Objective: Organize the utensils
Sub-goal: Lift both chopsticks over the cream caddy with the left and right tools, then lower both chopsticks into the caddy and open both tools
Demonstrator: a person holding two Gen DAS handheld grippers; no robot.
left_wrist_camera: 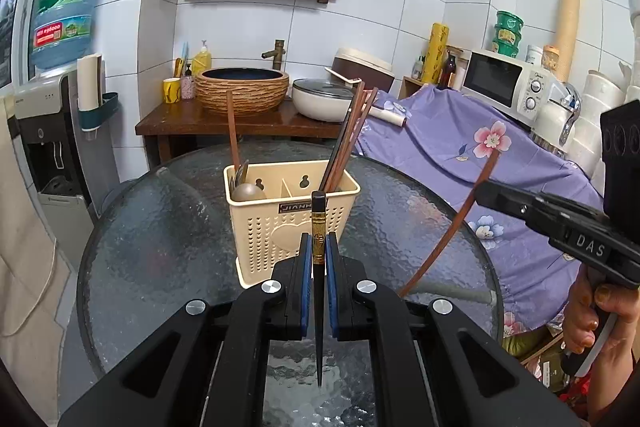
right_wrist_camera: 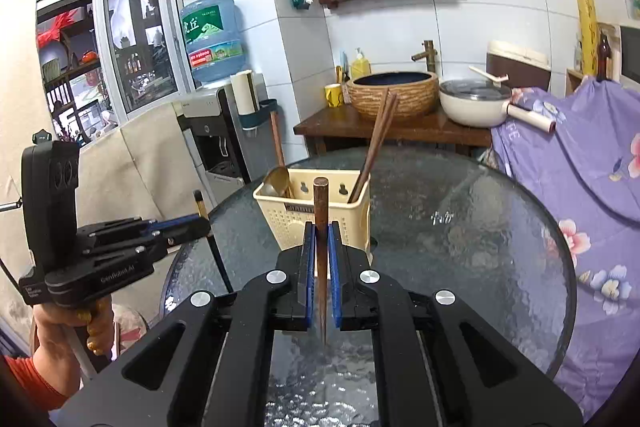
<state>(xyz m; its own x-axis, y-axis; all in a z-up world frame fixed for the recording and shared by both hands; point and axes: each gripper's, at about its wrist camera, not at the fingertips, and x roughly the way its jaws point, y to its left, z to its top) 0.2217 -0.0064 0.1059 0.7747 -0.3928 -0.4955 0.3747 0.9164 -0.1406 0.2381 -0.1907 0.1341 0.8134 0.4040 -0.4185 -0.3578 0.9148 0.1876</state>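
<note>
The left gripper [left_wrist_camera: 319, 247] clamps a black chopstick [left_wrist_camera: 319, 307] at frame centre. The right gripper [right_wrist_camera: 321, 247] pinches a brown chopstick [right_wrist_camera: 321, 203]. Beyond both, a cream caddy [left_wrist_camera: 276, 227] stands on the glass table [left_wrist_camera: 160, 247].

The lower ends of the chopsticks [left_wrist_camera: 346, 143] and of the spoon [left_wrist_camera: 233, 147] are hidden inside the cream holder [left_wrist_camera: 288, 227]. The holder's label [right_wrist_camera: 300, 207] is partly covered by the brown chopstick [right_wrist_camera: 321, 251]. The near rim of the desk [left_wrist_camera: 160, 247] lies hidden behind the gripper bodies.
</note>
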